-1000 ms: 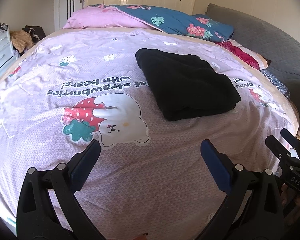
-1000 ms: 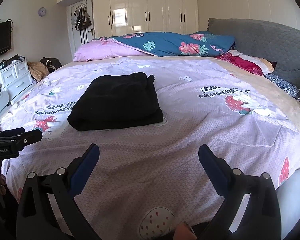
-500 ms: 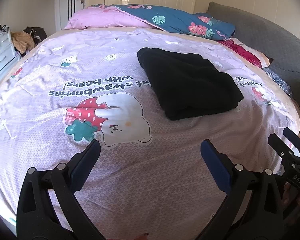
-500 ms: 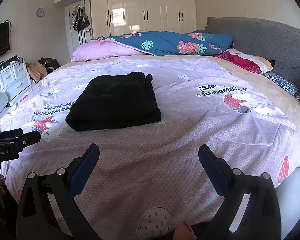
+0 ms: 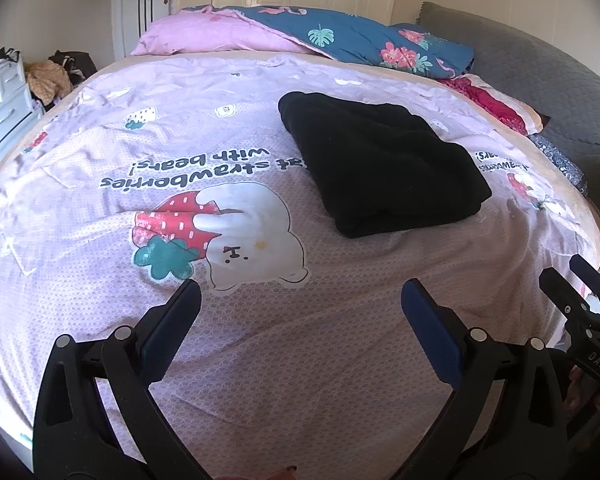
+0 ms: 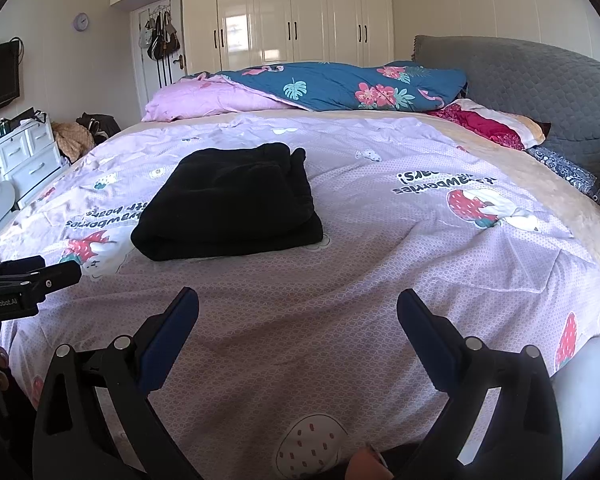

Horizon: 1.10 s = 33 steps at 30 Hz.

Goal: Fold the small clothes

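Note:
A black garment (image 5: 384,162) lies folded into a thick rectangle on the lilac strawberry-and-bear bedspread (image 5: 260,340). It also shows in the right wrist view (image 6: 232,204), left of centre. My left gripper (image 5: 300,296) is open and empty, above the bedspread, well short of the garment. My right gripper (image 6: 298,304) is open and empty, also near the bed's front edge. Each gripper shows at the edge of the other's view, the right one (image 5: 580,300) and the left one (image 6: 32,276).
A pink pillow (image 6: 208,100) and a blue floral duvet (image 6: 352,86) lie at the bed's far side. A grey headboard (image 6: 532,88) stands at the right. White drawers (image 6: 24,160) and a clothes pile are on the left, wardrobes behind.
Both grippers have drawn back and risen slightly; the folded garment sits a little further away in both views. Both stay open and empty.

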Motion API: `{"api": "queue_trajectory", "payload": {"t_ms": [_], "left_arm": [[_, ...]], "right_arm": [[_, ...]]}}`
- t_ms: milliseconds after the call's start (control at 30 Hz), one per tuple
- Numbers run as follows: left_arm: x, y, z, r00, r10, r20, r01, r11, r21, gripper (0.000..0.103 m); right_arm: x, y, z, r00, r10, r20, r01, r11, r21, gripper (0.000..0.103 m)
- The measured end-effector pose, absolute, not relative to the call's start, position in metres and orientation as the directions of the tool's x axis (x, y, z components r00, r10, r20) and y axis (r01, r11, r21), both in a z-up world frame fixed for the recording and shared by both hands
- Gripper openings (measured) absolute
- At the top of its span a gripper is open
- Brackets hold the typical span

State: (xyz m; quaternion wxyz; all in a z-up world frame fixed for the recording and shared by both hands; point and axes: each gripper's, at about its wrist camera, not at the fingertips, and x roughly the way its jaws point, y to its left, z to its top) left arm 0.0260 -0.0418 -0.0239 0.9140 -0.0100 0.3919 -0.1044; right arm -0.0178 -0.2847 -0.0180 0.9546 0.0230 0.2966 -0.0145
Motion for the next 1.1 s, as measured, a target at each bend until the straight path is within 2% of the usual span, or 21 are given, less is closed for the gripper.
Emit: {"api": "queue_trajectory", "payload": {"t_ms": [867, 1000, 1100], "left_arm": [[0.029, -0.039, -0.028, 0.658, -0.165, -0.735, 0.168, 0.983, -0.07, 0.094], [0.036, -0.021, -0.034, 0.6, -0.228, -0.767, 0.186, 0.972, -0.143, 0.094], [0.052, 0.023, -0.036, 0.584, -0.217, -0.782, 0.111, 0.976, -0.188, 0.094]], "right_arm": [[-0.021, -0.29, -0.021, 0.823, -0.038, -0.567, 0.065, 0.998, 0.027, 0.099], [-0.034, -0.318, -0.017, 0.819, -0.089, -0.567, 0.171, 0.981, 0.093, 0.099], [-0.046, -0.364, -0.015, 0.788, -0.196, -0.584, 0.333, 0.933, 0.136, 0.099]]}}
